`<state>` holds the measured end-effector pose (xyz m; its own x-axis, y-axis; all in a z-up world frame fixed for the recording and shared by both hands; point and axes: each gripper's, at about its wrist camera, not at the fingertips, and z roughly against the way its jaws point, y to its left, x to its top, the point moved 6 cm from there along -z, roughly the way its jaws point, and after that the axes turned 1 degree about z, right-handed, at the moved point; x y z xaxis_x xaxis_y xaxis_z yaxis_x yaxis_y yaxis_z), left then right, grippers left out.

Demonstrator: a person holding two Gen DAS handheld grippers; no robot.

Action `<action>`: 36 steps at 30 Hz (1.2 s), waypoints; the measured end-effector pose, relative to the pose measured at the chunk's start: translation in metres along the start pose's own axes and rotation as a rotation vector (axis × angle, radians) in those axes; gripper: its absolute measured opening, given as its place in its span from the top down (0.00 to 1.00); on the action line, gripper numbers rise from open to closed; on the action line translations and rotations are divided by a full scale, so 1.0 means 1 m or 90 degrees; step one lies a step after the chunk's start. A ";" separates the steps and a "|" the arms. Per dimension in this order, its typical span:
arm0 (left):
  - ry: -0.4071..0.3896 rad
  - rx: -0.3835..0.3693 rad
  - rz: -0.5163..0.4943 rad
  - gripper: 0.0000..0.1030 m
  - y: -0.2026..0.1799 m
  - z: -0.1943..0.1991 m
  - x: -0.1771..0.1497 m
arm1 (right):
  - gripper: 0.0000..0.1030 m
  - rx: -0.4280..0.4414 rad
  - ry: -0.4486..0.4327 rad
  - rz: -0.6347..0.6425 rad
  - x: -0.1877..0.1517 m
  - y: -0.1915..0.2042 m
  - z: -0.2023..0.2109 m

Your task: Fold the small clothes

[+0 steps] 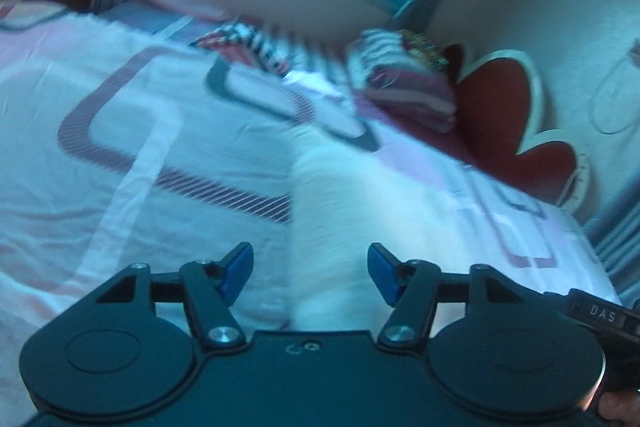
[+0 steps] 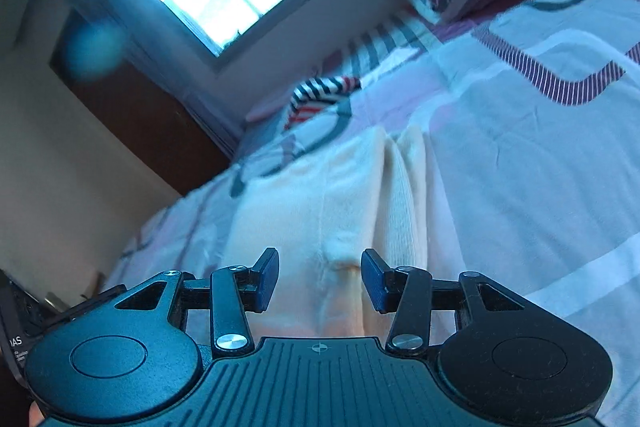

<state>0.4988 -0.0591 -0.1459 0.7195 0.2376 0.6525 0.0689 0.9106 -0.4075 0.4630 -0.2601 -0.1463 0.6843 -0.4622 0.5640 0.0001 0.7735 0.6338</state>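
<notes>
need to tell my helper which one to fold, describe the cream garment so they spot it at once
On the pink-and-white patterned bedspread, look just beyond the right gripper. The cream garment lies there, plain and ribbed, unlike the striped clothes farther off.

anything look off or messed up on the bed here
Nothing spilled or visibly damaged. The cream garment lies on the bedsheet with a raised crease down its middle, so it isn't flat. A striped garment sits crumpled near the far edge. Both the left gripper and right gripper are open, holding nothing.
</notes>
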 end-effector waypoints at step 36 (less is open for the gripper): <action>0.072 -0.052 -0.058 0.48 -0.013 -0.012 0.002 | 0.86 -0.038 0.059 0.101 0.014 0.011 -0.028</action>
<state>0.5073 -0.0750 -0.1470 0.7810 0.1119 0.6144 0.1894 0.8951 -0.4037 0.4927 -0.2457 -0.1459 0.7435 -0.2927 0.6013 -0.0720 0.8589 0.5071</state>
